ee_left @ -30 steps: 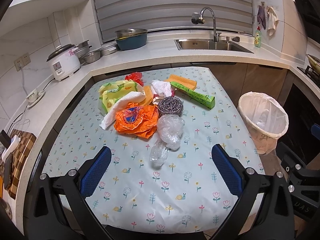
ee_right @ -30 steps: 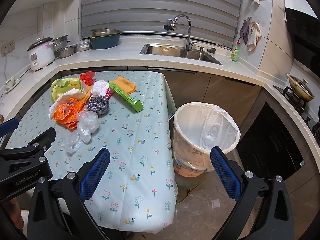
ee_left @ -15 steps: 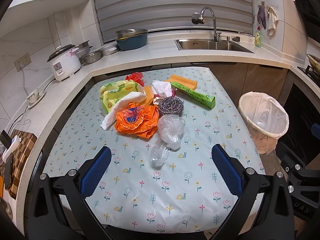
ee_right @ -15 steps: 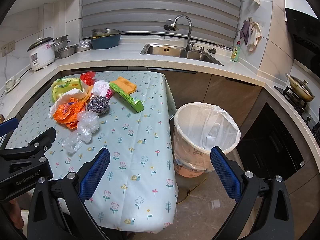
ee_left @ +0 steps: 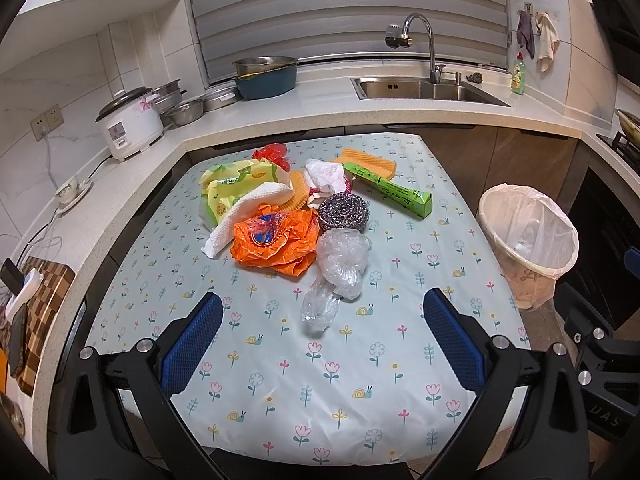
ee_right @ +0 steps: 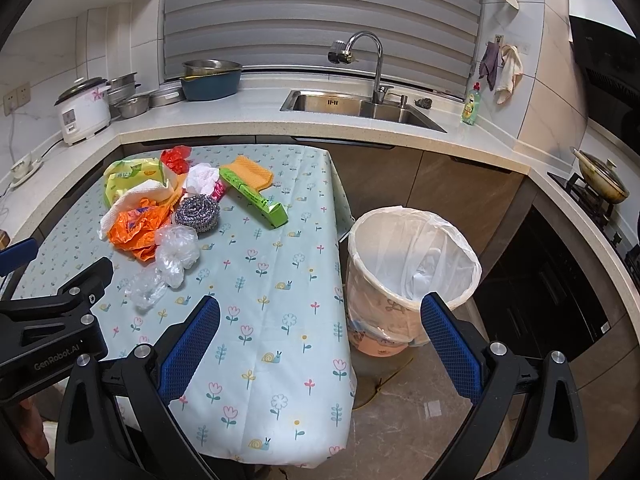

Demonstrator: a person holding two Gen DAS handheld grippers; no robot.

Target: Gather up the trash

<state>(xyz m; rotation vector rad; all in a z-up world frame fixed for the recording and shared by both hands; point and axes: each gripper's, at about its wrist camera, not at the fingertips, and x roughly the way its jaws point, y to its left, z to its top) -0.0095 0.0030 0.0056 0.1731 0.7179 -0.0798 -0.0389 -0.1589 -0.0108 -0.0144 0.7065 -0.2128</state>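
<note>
A pile of trash lies on the flowered table [ee_left: 320, 380]: clear crumpled plastic [ee_left: 340, 264], an orange bag [ee_left: 272, 244], a steel scourer [ee_left: 344, 210], a white paper towel [ee_left: 248, 208], yellow-green packets [ee_left: 232, 180], a green box [ee_left: 392, 194], a white wad [ee_left: 324, 174], a red scrap [ee_left: 274, 154] and an orange cloth [ee_left: 370, 162]. A lined bin [ee_left: 528, 240] stands on the floor right of the table, also in the right wrist view [ee_right: 412, 264]. My left gripper [ee_left: 322, 340] is open and empty, short of the clear plastic. My right gripper [ee_right: 320, 344] is open and empty over the table's right edge.
A counter [ee_left: 280, 120] wraps the back and left with a rice cooker [ee_left: 128, 128], bowls, a blue basin [ee_left: 266, 76] and a sink [ee_left: 424, 90]. A stove with a pan [ee_right: 600, 180] is at right. A cutting board [ee_left: 36, 308] lies at left.
Both views have shifted very slightly; the left gripper has crept a little toward the trash pile. Nothing was taken hold of.
</note>
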